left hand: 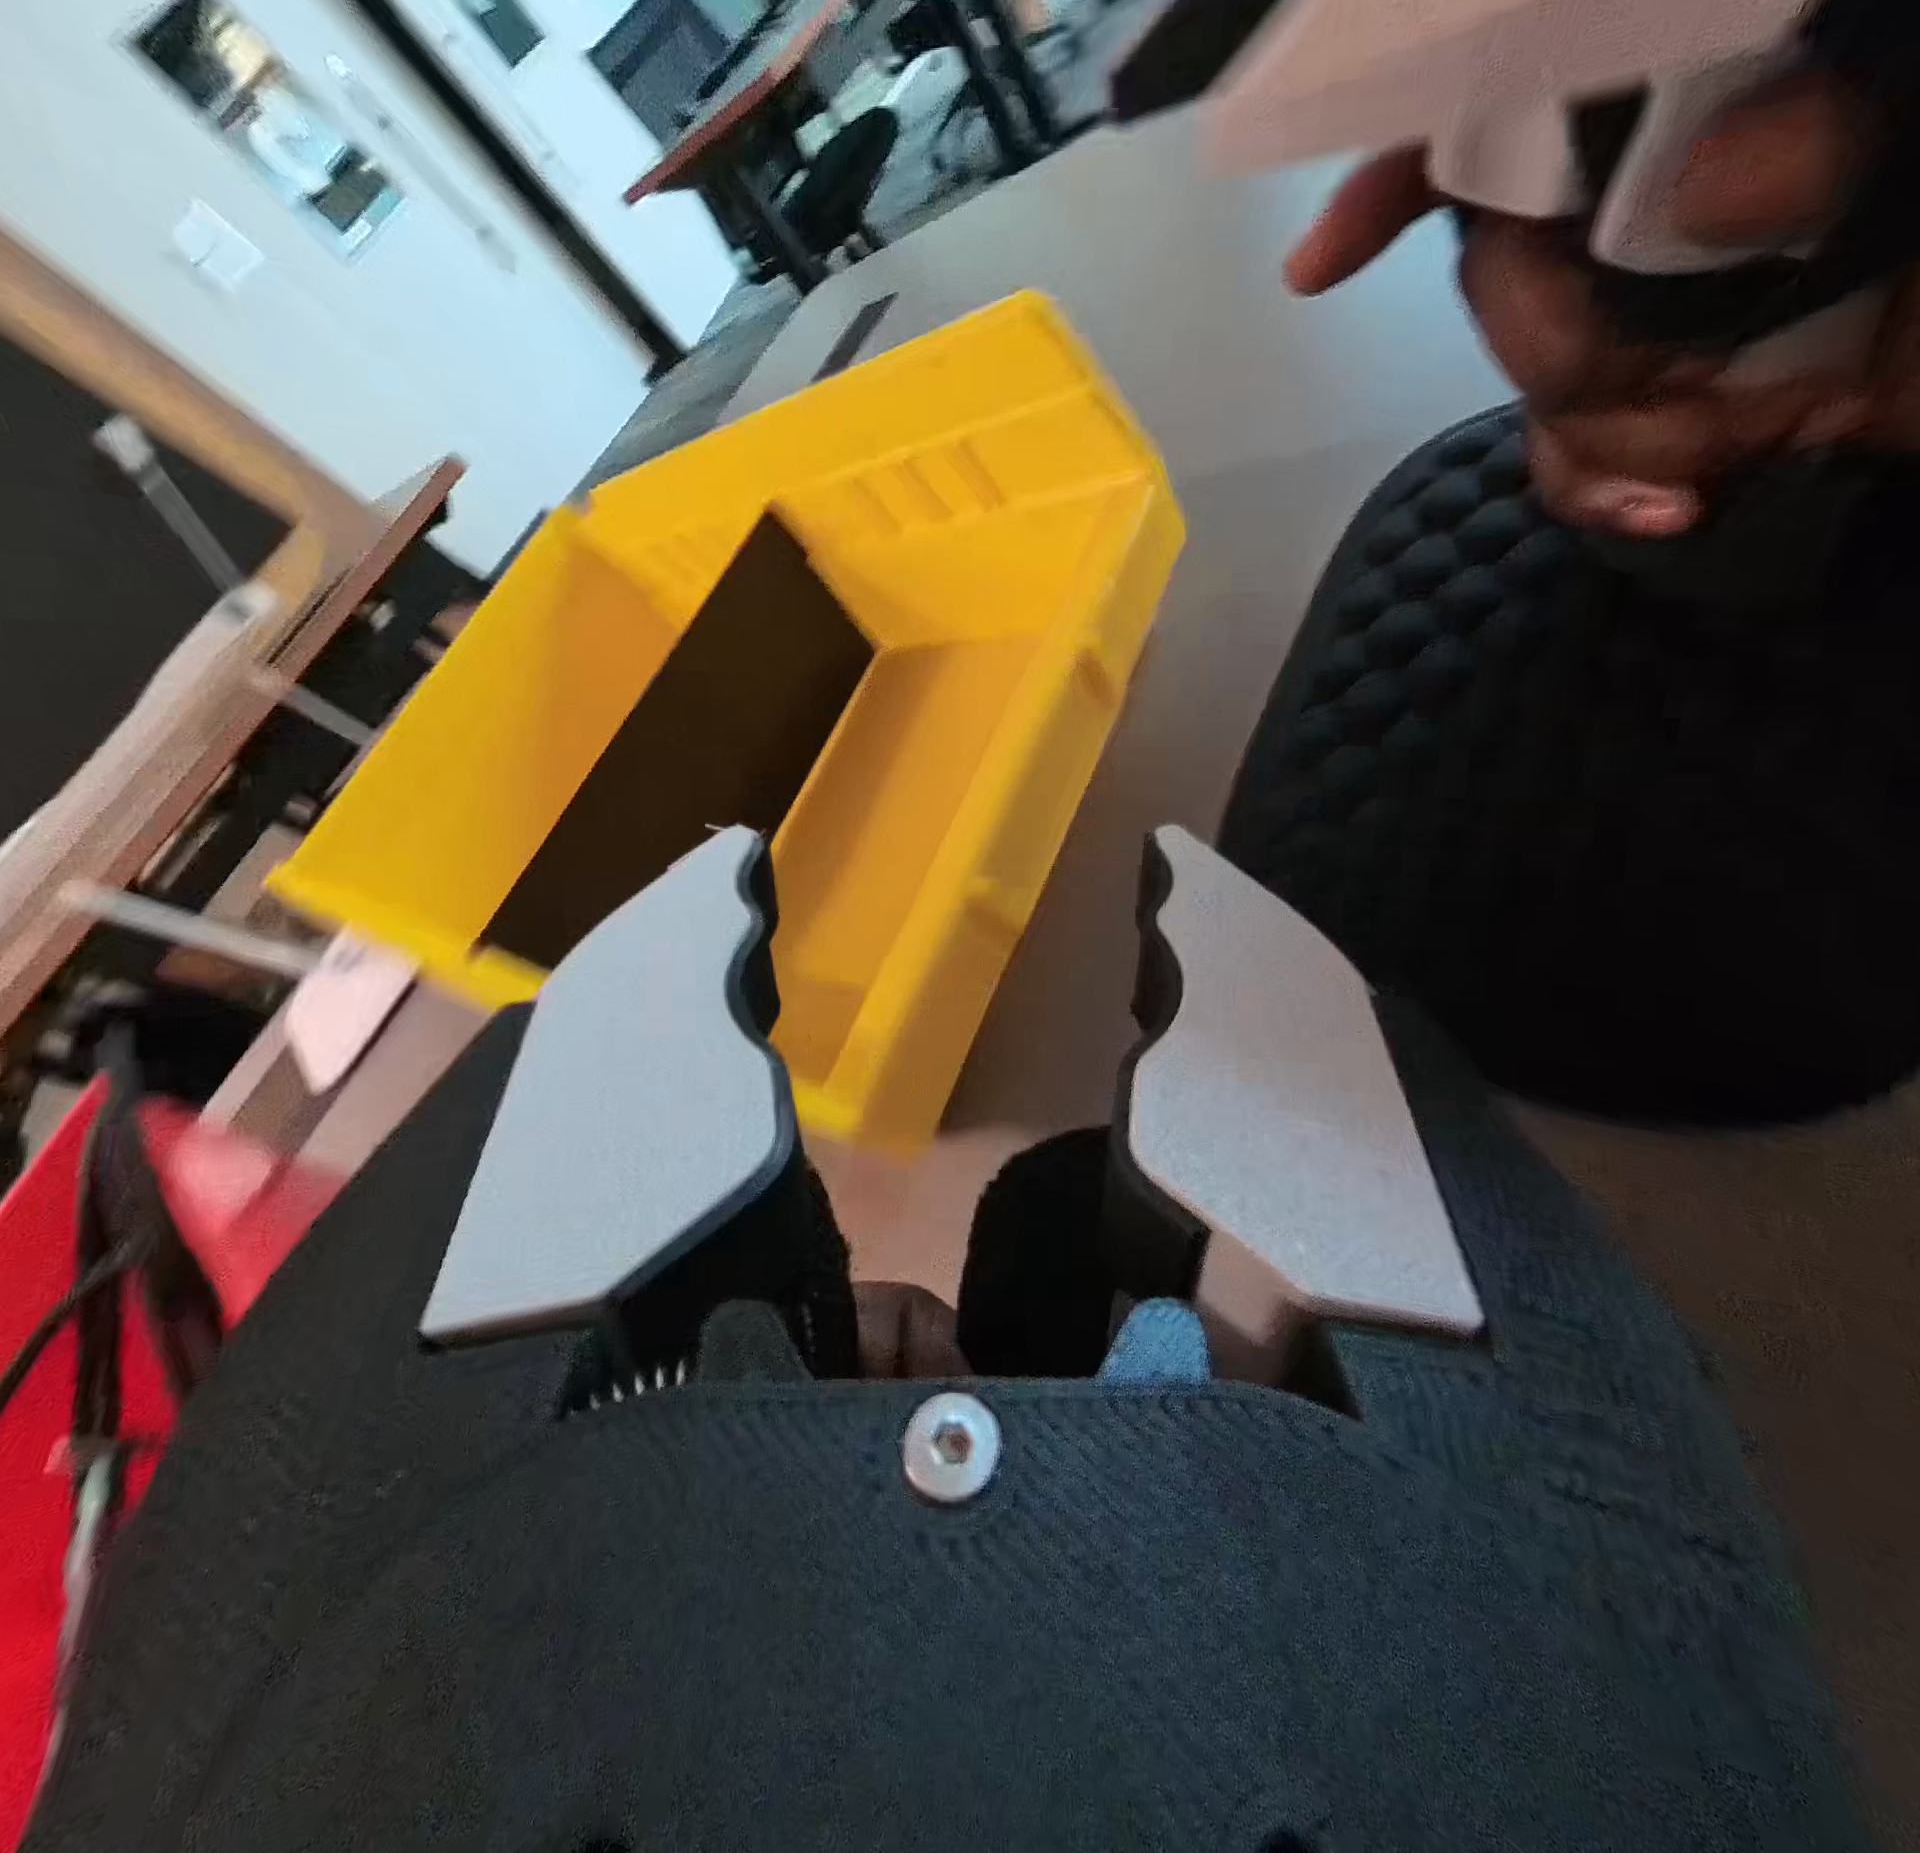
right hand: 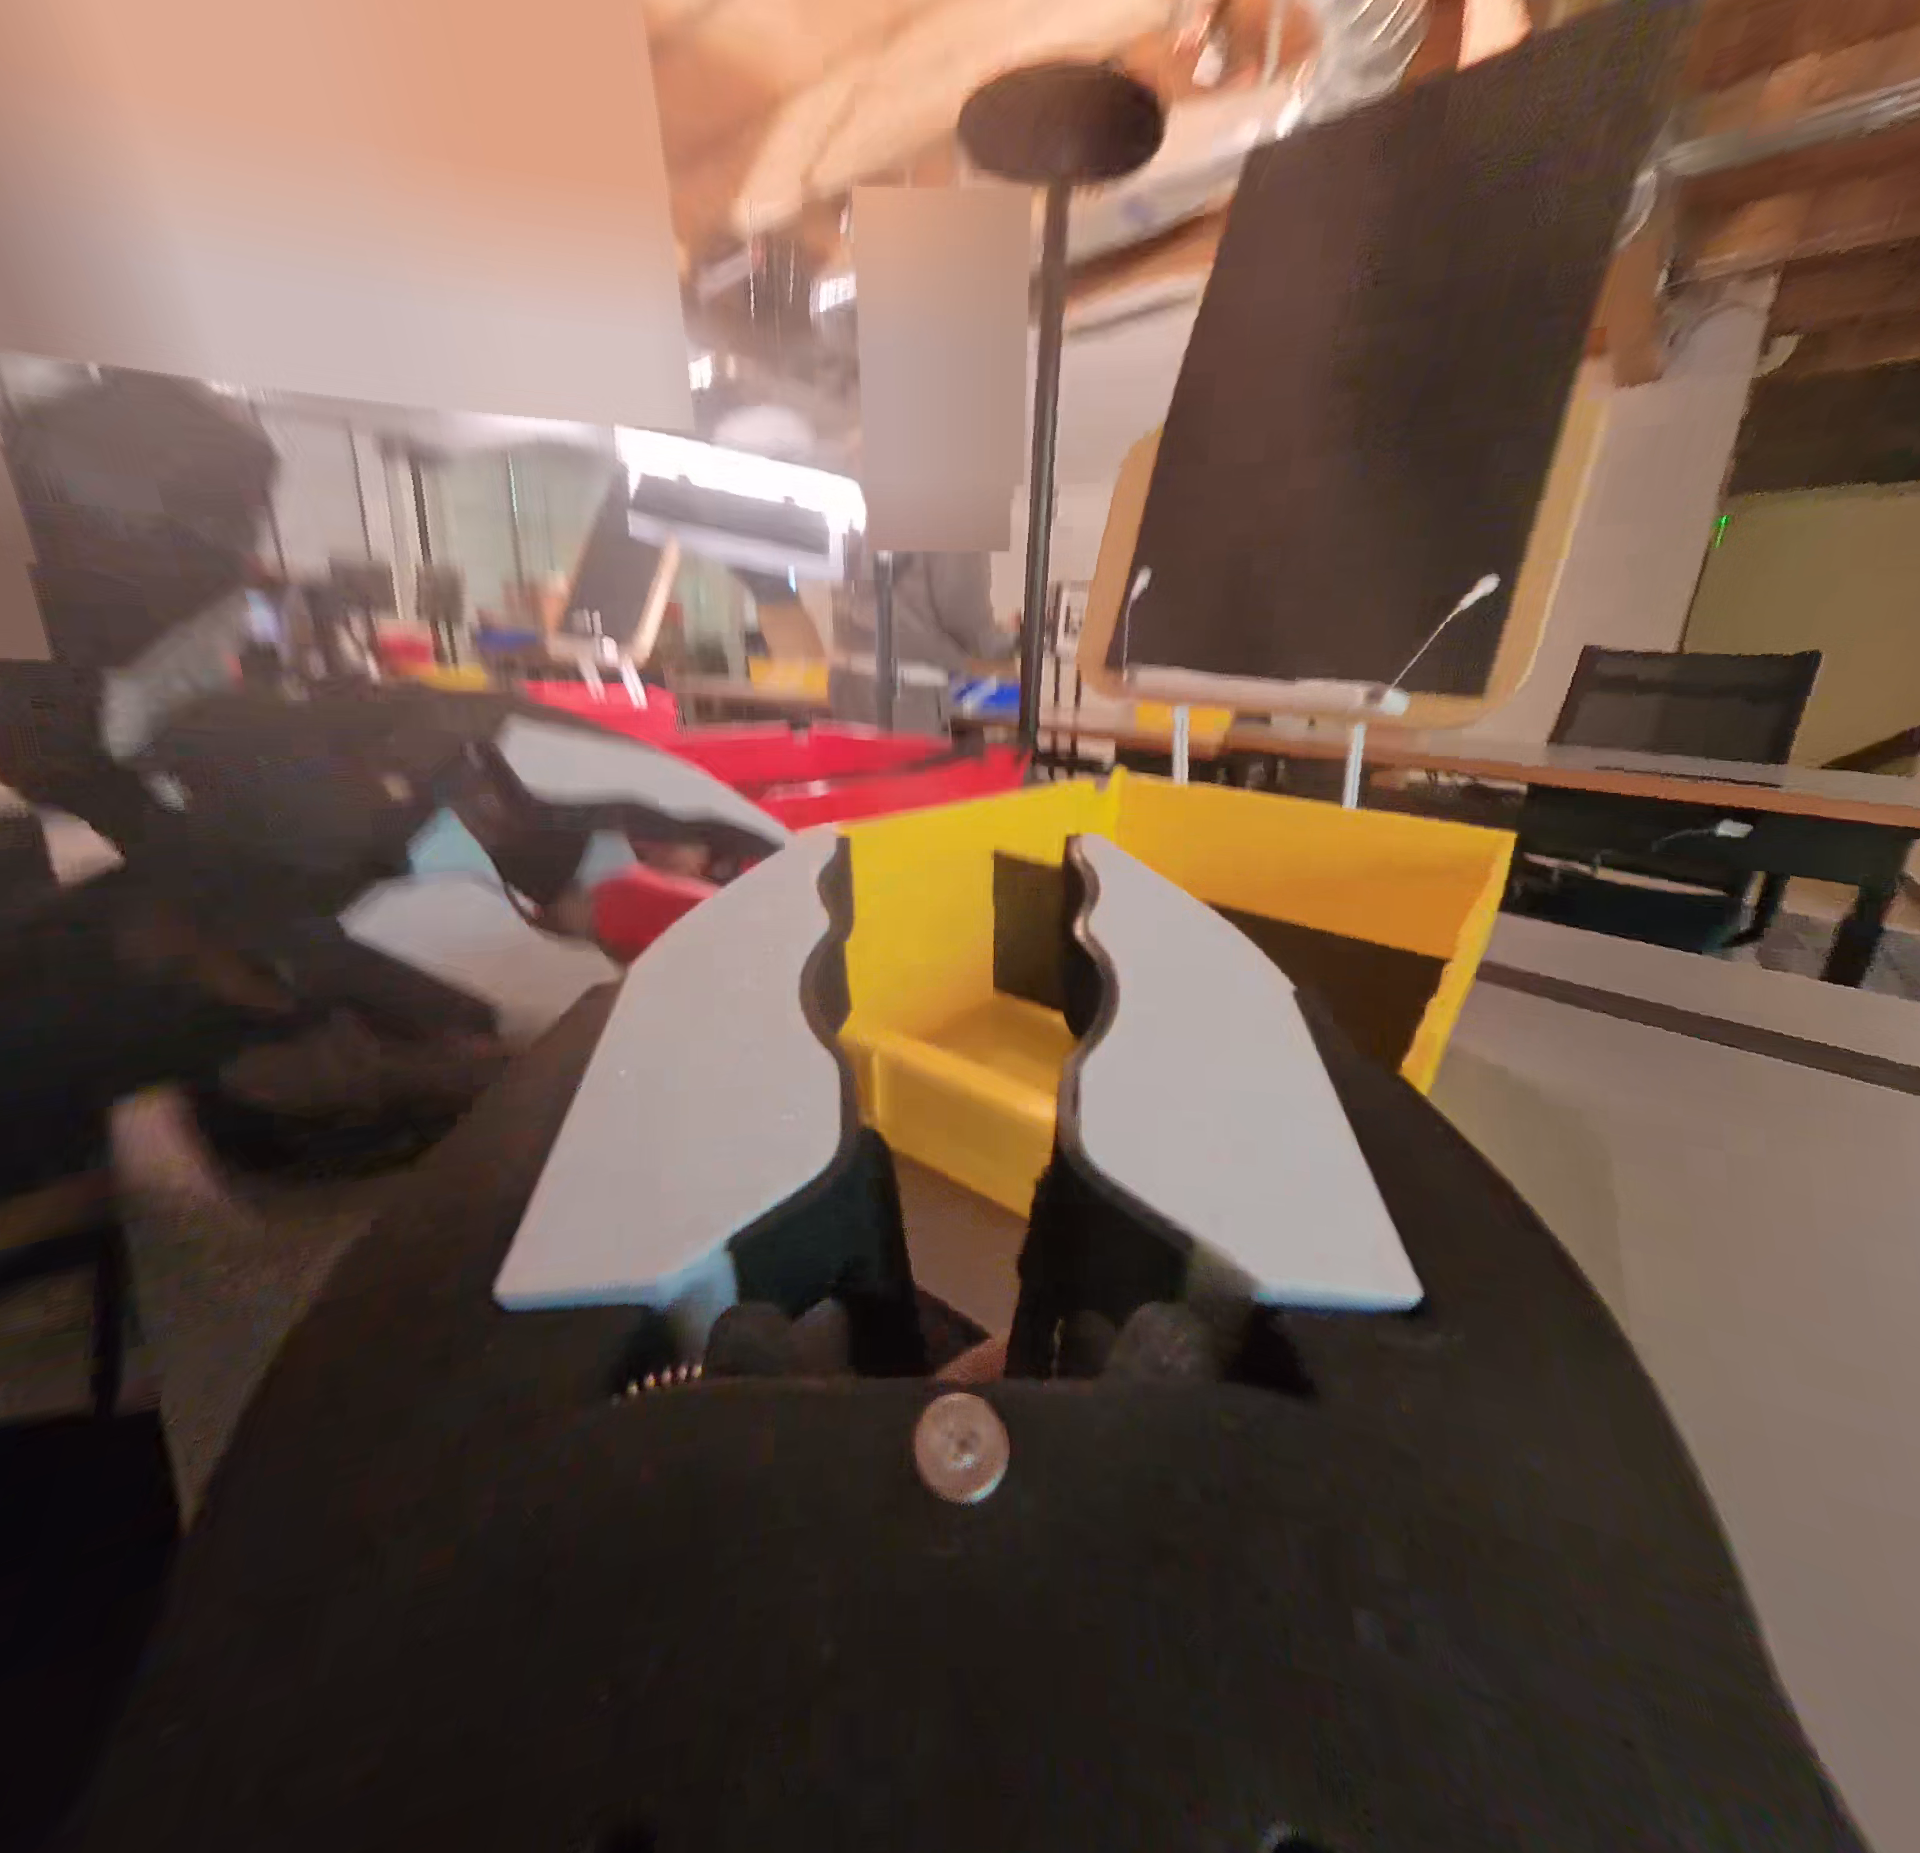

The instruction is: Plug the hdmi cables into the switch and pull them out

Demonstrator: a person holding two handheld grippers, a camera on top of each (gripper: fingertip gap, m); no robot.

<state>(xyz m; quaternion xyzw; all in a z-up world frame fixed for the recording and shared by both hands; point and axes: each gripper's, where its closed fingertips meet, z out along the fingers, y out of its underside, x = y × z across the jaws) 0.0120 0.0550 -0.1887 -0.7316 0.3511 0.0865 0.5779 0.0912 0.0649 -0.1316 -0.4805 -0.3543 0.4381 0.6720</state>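
smooth grey tabletop (right hand: 1662,1128) | ribbed yellow plastic bin (left hand: 935,598) | left claw (left hand: 956,878) wide apart, empty | right claw (right hand: 954,868) parted, empty

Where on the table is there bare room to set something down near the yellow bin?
The grey table is bare to the right of the yellow bin, up to the dark seam. In the left view, bare table also lies beyond the bin. It is crowded on the bin's left, where the left tool and red bins sit close.

An open-topped yellow plastic bin (left hand: 727,681) stands directly ahead on the pale grey tabletop (right hand: 1662,1180); bare surface lies right of it, a black mesh chair back (left hand: 1558,764) beside.
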